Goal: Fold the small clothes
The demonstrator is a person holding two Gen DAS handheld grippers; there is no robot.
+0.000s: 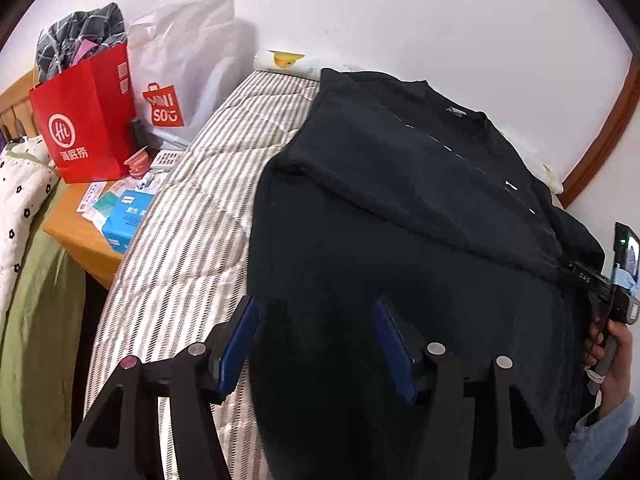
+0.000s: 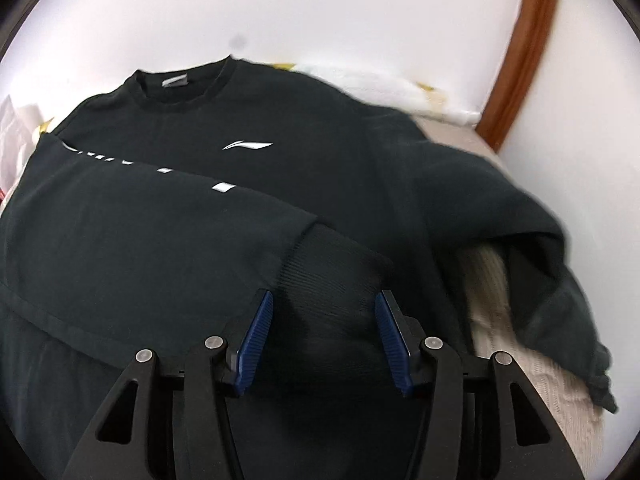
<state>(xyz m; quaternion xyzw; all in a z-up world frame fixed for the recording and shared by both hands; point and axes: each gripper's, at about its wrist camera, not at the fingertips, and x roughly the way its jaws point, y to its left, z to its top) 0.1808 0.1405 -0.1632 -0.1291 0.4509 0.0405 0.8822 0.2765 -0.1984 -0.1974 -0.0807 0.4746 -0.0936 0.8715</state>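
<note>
A black sweatshirt [image 1: 400, 184] with a white chest logo [image 2: 248, 145] lies face up on the striped mattress [image 1: 192, 208]. One sleeve is folded across the chest, and its ribbed cuff [image 2: 336, 276] lies between the blue pads of my right gripper [image 2: 322, 304], which is open and not pressing on it. The other sleeve [image 2: 540, 260] hangs crumpled toward the right bed edge. My left gripper [image 1: 316, 312] hovers open over the sweatshirt's lower left part, one pad [image 1: 244, 332] near the garment's edge. A hand [image 1: 612, 344] holding the right gripper shows at the far right of the left wrist view.
A wooden nightstand [image 1: 80, 236] left of the bed carries a red paper bag [image 1: 84, 128], a white shopping bag [image 1: 188, 64] and a blue tissue pack [image 1: 128, 216]. The white wall runs close behind the bed, and a brown wooden trim [image 2: 524, 52] curves at the right.
</note>
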